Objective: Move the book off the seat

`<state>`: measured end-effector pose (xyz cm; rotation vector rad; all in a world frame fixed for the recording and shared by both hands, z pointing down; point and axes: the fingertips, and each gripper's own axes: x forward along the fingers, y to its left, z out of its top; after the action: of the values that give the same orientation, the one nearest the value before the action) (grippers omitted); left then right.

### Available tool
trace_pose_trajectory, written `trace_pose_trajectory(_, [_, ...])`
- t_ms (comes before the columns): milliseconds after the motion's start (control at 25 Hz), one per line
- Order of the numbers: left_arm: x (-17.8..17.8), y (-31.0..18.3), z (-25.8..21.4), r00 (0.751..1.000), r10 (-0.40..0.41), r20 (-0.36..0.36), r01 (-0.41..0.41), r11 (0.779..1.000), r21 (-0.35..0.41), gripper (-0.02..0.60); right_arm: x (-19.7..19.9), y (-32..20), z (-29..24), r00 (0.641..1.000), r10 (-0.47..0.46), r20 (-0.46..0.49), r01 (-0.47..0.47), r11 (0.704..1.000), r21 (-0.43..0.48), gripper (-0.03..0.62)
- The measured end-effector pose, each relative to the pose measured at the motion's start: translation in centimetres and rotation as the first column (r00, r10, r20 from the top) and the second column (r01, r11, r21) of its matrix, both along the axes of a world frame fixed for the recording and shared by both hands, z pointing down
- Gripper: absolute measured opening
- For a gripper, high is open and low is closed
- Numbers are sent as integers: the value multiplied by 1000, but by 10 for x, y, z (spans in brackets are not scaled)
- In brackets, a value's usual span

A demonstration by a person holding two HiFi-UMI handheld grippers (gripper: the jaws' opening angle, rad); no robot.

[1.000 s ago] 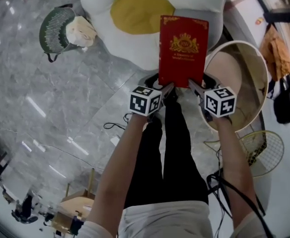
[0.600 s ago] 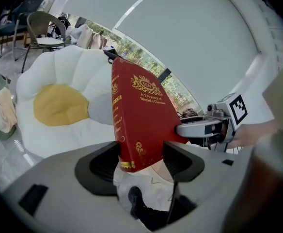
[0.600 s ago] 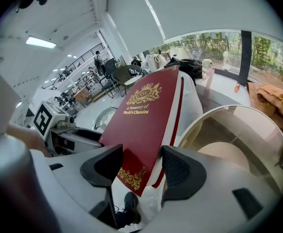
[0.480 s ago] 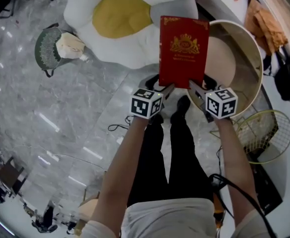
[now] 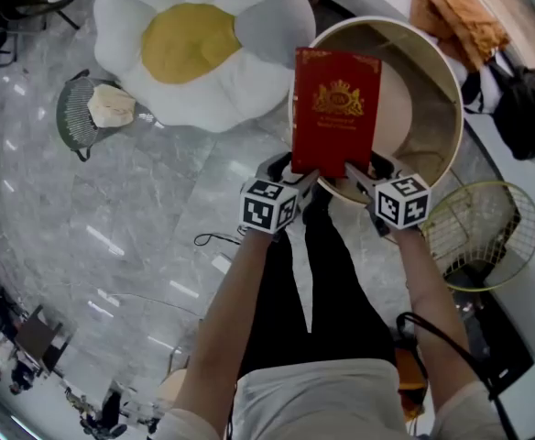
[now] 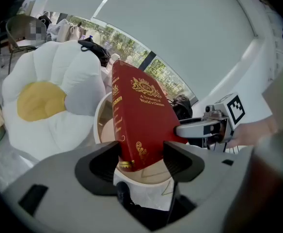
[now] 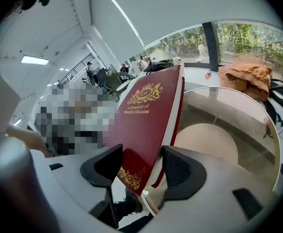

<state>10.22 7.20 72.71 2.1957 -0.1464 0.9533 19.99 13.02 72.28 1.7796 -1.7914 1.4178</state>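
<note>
Left tool (image 5: 297,174) and right tool (image 5: 356,172) each clamp a bottom corner of the red book (image 5: 335,111), holding it in the air over the round tub (image 5: 453,108), beside the egg-shaped seat (image 5: 194,44).

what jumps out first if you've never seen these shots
A red book with gold print, held above a round beige tub, the left gripper and right gripper each clamped on a lower corner. Up left lies a big fried-egg cushion on the marble floor.
</note>
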Motion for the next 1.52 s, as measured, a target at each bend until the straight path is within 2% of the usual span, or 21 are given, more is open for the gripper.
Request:
trace_pose_trajectory(360, [63,66,31,993,113,26,-112,994,-15,287,54,80,37,989,139,53,-137,990,-32,272])
trace_pose_trajectory(600, [85,97,66,981,184,68,-180,982,-53,287,72,117,71,976,206,77,-200,977,-75,272])
trace_pose_trajectory(840, [98,111,88,974,195,112,-182,976,-120,288,84,134,93,958,264,110,-252,962,-110,272])
trace_pose_trajectory(1040, [86,120,106,965,202,165,-179,973,-145,287,71,145,113,963,248,105,-229,959,-164,272])
trace_pose_trajectory(1280, [88,115,102,972,163,171,-125,969,-211,288,74,146,115,973,216,74,-197,957,-212,272])
trace_pose_trajectory(1400, [85,109,97,972,150,180,-111,972,-207,287,76,155,116,985,167,42,-153,960,-236,272])
trace_pose_trajectory(1520, [79,105,75,973,150,175,-116,975,-189,276,79,162,94,988,153,37,-141,965,-223,272])
